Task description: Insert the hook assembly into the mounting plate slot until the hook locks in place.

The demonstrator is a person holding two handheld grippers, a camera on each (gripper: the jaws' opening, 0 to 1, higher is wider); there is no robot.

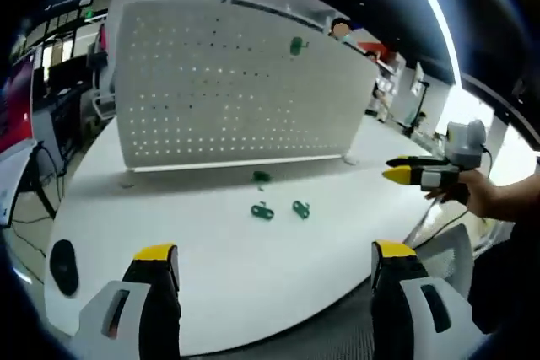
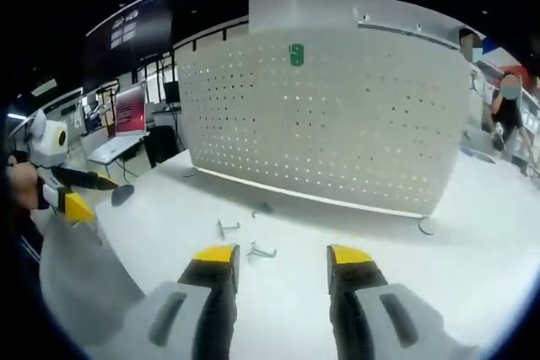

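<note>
Left hand-held gripper point(image 1: 274, 263), in the left gripper view, holds its yellow-tipped jaws wide apart and empty above the white counter point(image 1: 211, 267), where two green hooks point(image 1: 262, 211) point(image 1: 300, 208) lie side by side near a third green piece point(image 1: 261, 177) at the foot of the upright white pegboard point(image 1: 228, 90), which carries one green hook point(image 1: 295, 45) near its top; the right hand-held gripper point(image 1: 405, 169) enters from the right in a hand point(image 1: 481, 193), jaws close together. Right hand-held gripper point(image 2: 278, 256), in the right gripper view, has its jaws parted and empty over metal hook pieces point(image 2: 261, 251) point(image 2: 226, 228) on the counter point(image 2: 472, 233) before the pegboard point(image 2: 337, 115) and its green hook point(image 2: 296, 55).
</note>
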